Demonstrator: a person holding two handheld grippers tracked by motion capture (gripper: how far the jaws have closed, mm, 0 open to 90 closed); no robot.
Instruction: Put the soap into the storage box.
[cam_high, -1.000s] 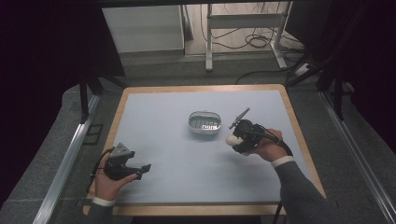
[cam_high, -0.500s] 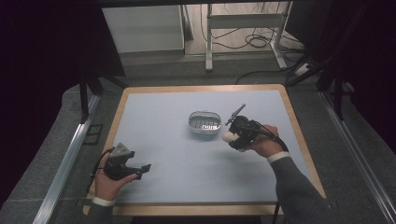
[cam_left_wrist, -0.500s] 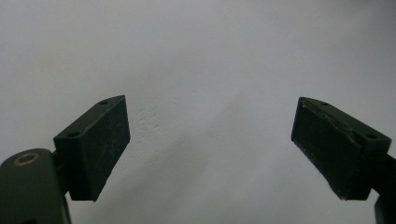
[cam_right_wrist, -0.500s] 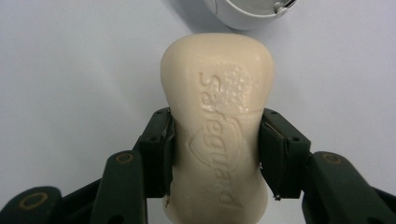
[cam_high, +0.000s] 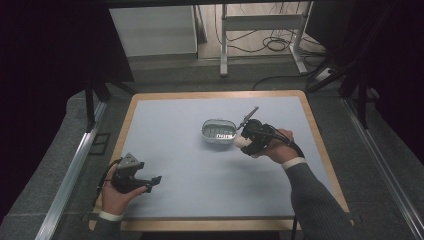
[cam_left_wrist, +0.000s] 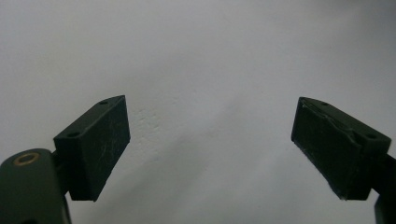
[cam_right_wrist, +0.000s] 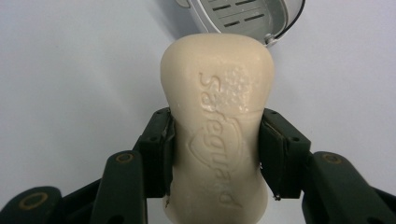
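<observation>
A cream bar of soap (cam_right_wrist: 217, 126) with embossed lettering is clamped at its waist between the jaws of my right gripper (cam_right_wrist: 215, 149). In the high view the soap (cam_high: 240, 142) hangs just right of a grey slotted soap dish (cam_high: 218, 131) near the table's middle, with the right gripper (cam_high: 246, 141) beside the dish's right rim. The dish's edge (cam_right_wrist: 238, 16) lies just past the soap's far end. My left gripper (cam_high: 153, 183) rests at the front left of the table, and its jaws (cam_left_wrist: 210, 149) stand wide open over bare grey surface.
The table has a pale grey mat (cam_high: 175, 145) with a wooden border (cam_high: 315, 135). Metal rails (cam_high: 70, 170) run along both sides. Table legs and cables (cam_high: 270, 45) lie on the floor beyond the far edge.
My right gripper has carried the soap a little to the left, closer to the soap dish. The left gripper has stayed in place.
</observation>
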